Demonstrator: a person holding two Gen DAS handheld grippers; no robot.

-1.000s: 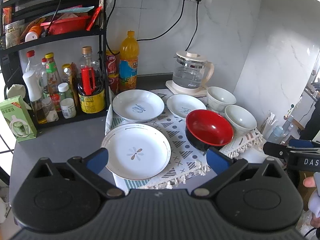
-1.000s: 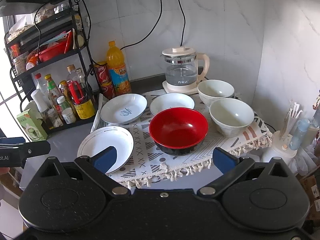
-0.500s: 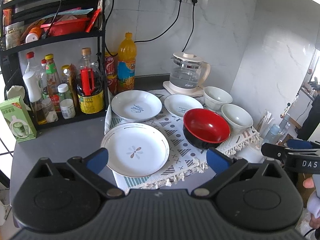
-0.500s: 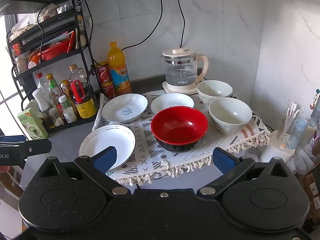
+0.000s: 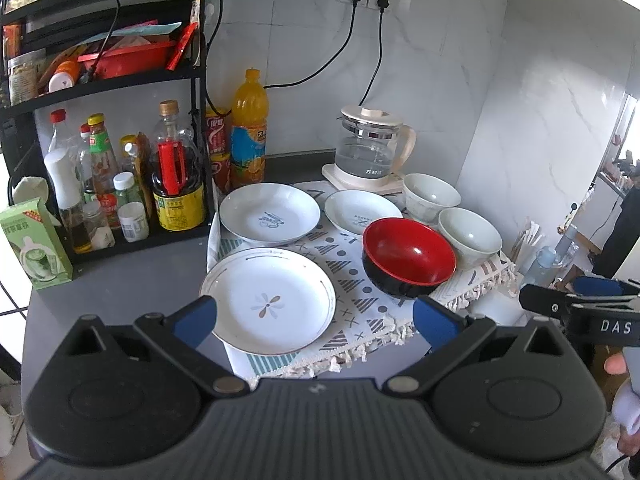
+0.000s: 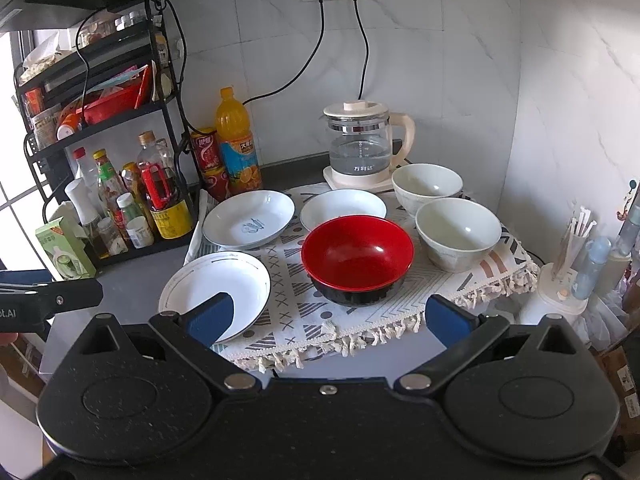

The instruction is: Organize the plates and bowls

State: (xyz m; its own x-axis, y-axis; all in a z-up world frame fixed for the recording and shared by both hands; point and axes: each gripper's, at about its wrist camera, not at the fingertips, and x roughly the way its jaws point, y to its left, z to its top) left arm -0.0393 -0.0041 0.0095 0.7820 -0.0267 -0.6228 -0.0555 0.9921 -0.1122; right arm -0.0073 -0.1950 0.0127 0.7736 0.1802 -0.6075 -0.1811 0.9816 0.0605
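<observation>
Both grippers hang short of the counter with nothing held. The left gripper [image 5: 314, 314] has its blue pads spread wide, the flower plate [image 5: 269, 300] showing between them at 12 o'clock. The right gripper [image 6: 326, 316] is spread just as wide, and the red bowl [image 6: 357, 258] sits ahead of it at 12 o'clock.

All the dishes rest on a patterned cloth [image 6: 296, 280] with a fringed near edge. From the red bowl, the flower plate lies at 9 o'clock, partly off the cloth's left side onto the grey counter [image 5: 120, 280]. A larger blue-marked plate [image 5: 270, 216] is at 11 o'clock, and a smaller blue-marked plate [image 5: 362, 212] at 12 o'clock — its near rim is hidden behind the red bowl in the right wrist view. Two pale bowls sit apart from each other — one [image 6: 458, 232] at 2 o'clock, the other [image 6: 427, 188] behind it, beside the glass kettle [image 6: 362, 146].

A black rack [image 5: 192, 92] of bottles stands at the left, with an orange drink bottle [image 5: 249, 128] beside it.
</observation>
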